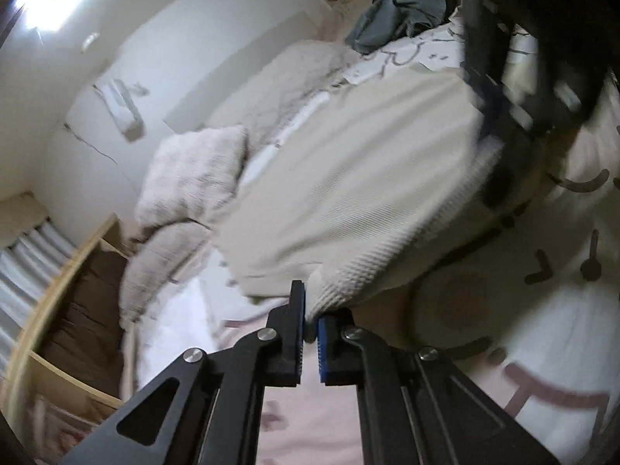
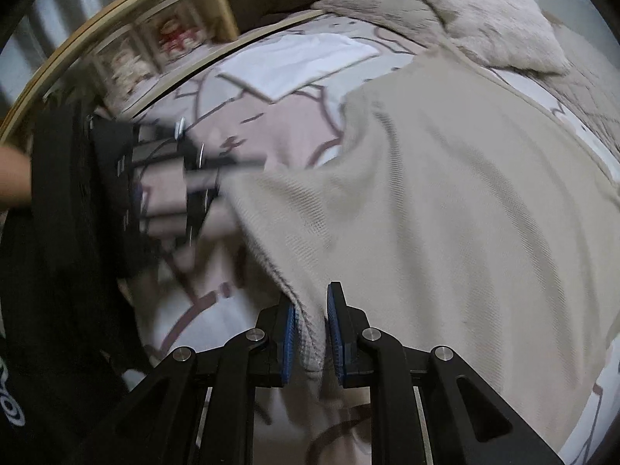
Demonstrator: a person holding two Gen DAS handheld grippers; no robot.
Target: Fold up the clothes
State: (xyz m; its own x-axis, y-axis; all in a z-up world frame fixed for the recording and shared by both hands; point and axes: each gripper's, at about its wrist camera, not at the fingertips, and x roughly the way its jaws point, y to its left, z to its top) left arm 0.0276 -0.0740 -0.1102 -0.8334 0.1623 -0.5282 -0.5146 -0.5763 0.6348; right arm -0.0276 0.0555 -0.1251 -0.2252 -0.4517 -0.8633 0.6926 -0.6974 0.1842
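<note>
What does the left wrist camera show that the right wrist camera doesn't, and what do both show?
Only the left wrist view shows the grey-blue crumpled garment at the far end of the bed and the white wall. Only the right wrist view shows a folded white cloth. Both show the beige waffle-knit garment, pinched by the left gripper and the right gripper, and the fluffy pillow.

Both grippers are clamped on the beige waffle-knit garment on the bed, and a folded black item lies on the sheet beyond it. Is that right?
Not quite: the folded item is white, not black, as the right wrist view shows. The rest holds: the left gripper and right gripper are both shut on the beige waffle-knit garment on the bed.
</note>
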